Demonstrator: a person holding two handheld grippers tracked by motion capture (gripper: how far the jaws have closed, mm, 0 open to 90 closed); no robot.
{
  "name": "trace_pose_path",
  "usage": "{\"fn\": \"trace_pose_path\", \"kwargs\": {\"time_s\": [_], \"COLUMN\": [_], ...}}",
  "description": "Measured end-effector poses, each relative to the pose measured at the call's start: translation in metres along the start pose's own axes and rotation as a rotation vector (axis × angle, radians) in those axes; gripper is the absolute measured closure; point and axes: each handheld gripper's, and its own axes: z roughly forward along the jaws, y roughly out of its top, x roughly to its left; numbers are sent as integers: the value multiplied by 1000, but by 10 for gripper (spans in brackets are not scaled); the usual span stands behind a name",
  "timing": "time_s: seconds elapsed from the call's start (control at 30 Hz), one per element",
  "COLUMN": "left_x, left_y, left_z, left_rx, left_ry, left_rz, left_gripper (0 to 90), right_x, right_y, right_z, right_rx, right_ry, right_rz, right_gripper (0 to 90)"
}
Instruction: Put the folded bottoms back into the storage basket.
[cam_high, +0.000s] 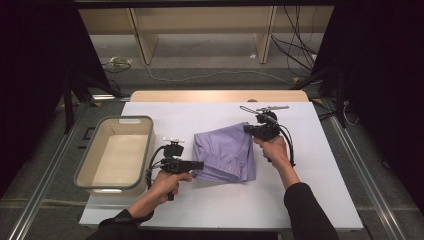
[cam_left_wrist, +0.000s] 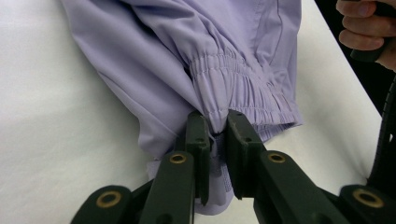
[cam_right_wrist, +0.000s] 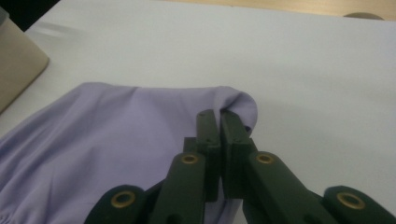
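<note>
A folded lilac garment (cam_high: 225, 152) with an elastic waistband lies in the middle of the white table. My left gripper (cam_high: 200, 165) is shut on the garment's near left corner; in the left gripper view the gathered waistband (cam_left_wrist: 233, 79) is pinched between the jaws of that gripper (cam_left_wrist: 217, 135). My right gripper (cam_high: 248, 128) is shut on the far right corner of the cloth, which is lifted a little. In the right gripper view the right gripper (cam_right_wrist: 218, 116) holds the garment (cam_right_wrist: 107, 140) by a fold of its edge.
A grey-rimmed beige bin (cam_high: 117, 152) stands empty at the table's left side. The white table cover (cam_high: 225, 205) has free room in front and to the right. Cables and wooden furniture legs (cam_high: 145, 45) lie on the floor beyond the table.
</note>
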Motion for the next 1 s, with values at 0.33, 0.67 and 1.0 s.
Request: {"fn": "trace_pose_path", "kwargs": {"time_s": [0.33, 0.67, 1.0], "left_x": [-3, -9, -10], "left_y": [1, 4, 6], "left_z": [-24, -42, -55], "left_rx": [-28, -48, -62], "left_ry": [-25, -33, -41], "left_rz": [26, 69, 88], "left_gripper": [804, 804, 804], "right_x": [17, 26, 34], "right_y": [6, 12, 17], "right_z": [-8, -17, -23], "right_rx": [-27, -59, -80], "right_ry": [16, 35, 43], "right_rz": [-10, -16, -31], "right_gripper": [885, 886, 885]}}
